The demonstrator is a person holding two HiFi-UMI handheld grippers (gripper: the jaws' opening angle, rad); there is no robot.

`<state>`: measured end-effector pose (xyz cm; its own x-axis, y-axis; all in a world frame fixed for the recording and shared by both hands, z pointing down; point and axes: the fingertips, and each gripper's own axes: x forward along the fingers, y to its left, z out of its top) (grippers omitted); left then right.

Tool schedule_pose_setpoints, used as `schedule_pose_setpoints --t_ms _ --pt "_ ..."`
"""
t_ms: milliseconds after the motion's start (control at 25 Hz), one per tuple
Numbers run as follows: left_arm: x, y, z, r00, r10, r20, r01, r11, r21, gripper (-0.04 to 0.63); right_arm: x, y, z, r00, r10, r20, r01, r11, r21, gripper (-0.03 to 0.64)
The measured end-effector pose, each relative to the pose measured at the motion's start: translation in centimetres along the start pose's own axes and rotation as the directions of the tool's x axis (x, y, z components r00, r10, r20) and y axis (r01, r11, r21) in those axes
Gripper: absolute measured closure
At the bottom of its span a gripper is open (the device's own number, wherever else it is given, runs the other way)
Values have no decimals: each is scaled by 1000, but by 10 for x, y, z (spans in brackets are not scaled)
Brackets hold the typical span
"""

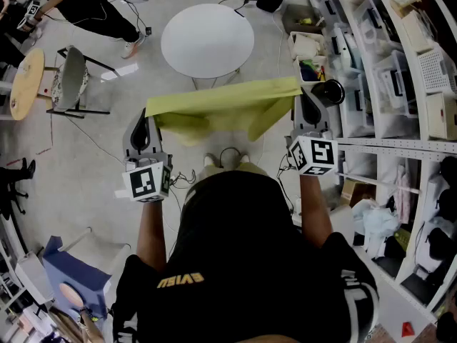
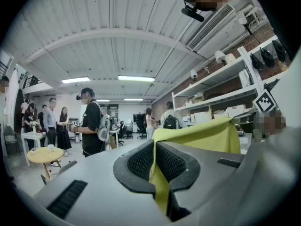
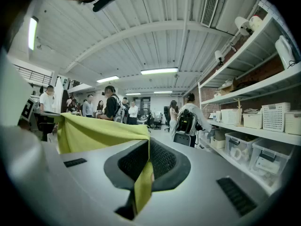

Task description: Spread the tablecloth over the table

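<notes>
Left gripper (image 1: pixel 148 120), right gripper (image 1: pixel 303 100): held level and well apart at mid-frame of the head view, both forearms reaching forward. Each claw is clamped on a top corner of the yellow-green tablecloth (image 1: pixel 221 106). The cloth is stretched in the air between them, sagging at its middle, below the round white table (image 1: pixel 207 40) at upper centre. Only the head view shows the table. Only the gripper views show cloth pinched between ribbed pads (image 2: pixel 141 161). The cloth's hanging length is hard to judge from above.
</notes>
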<state>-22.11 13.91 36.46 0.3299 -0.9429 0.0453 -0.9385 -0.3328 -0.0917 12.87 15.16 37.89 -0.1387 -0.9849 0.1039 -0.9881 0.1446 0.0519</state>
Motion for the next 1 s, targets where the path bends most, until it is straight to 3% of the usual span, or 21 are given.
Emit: schedule_pose_setpoints --t_ms 280,760,1000 --pt "8 -10 1 1000 -5 -4 5 1000 1 574 3 -13 -2 1000 -2 6 2 999 44 609" --pt "19 -25 -1 1000 18 -17 -18 1000 3 574 9 -31 -9 1000 14 -10 -14 999 37 609" --pt "22 -36 1 999 43 -12 -44 998 -43 574 11 -44 -11 1000 26 -5 -26 999 32 607"
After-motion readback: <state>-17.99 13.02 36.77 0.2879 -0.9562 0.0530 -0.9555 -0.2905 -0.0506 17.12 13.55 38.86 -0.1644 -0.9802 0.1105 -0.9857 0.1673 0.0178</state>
